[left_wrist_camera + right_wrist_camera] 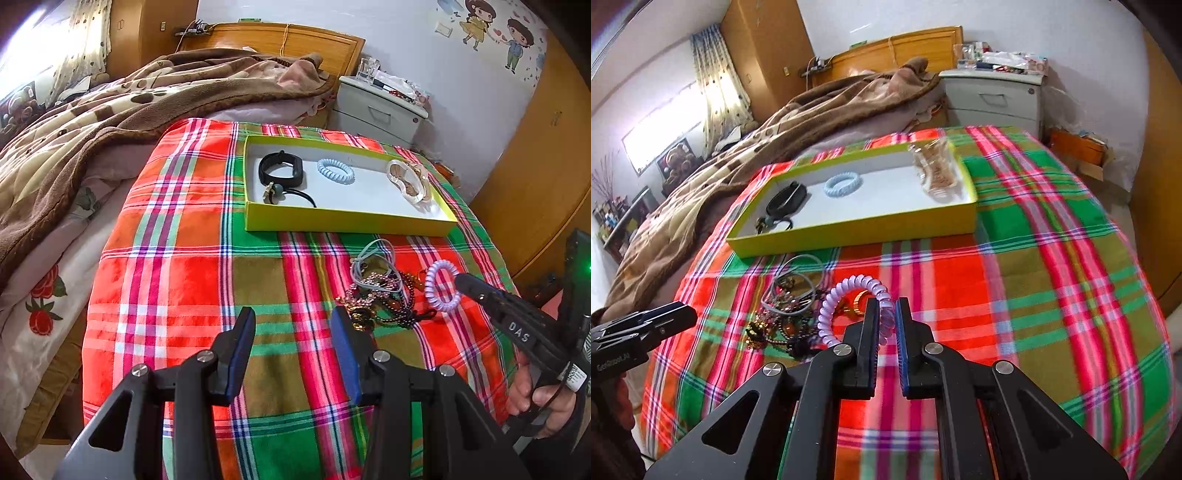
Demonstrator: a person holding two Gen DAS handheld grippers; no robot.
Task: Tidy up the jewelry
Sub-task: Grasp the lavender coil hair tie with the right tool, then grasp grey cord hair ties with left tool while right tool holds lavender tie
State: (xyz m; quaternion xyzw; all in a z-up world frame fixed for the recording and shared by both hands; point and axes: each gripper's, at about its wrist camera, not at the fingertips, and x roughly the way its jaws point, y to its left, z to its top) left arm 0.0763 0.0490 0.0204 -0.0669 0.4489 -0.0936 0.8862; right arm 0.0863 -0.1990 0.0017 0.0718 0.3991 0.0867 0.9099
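Note:
A yellow-green tray (343, 220) (849, 236) lies on the plaid cloth. In it are a black band (280, 170), a dark hair tie with a charm (275, 192), a light blue coil tie (335, 171) (843, 184) and a clear clip (408, 181) (936, 171). A pile of chains, beads and grey ties (380, 291) (786, 314) lies in front of the tray. My right gripper (887, 314) (461, 282) is shut on a purple coil hair tie (846, 306) (439, 286) beside the pile. My left gripper (291, 328) is open and empty, left of the pile.
The plaid cloth (184, 258) covers a raised surface beside a bed with a brown blanket (110, 110). A grey nightstand (376, 107) stands behind the tray. A wooden wardrobe (535, 184) is on the right.

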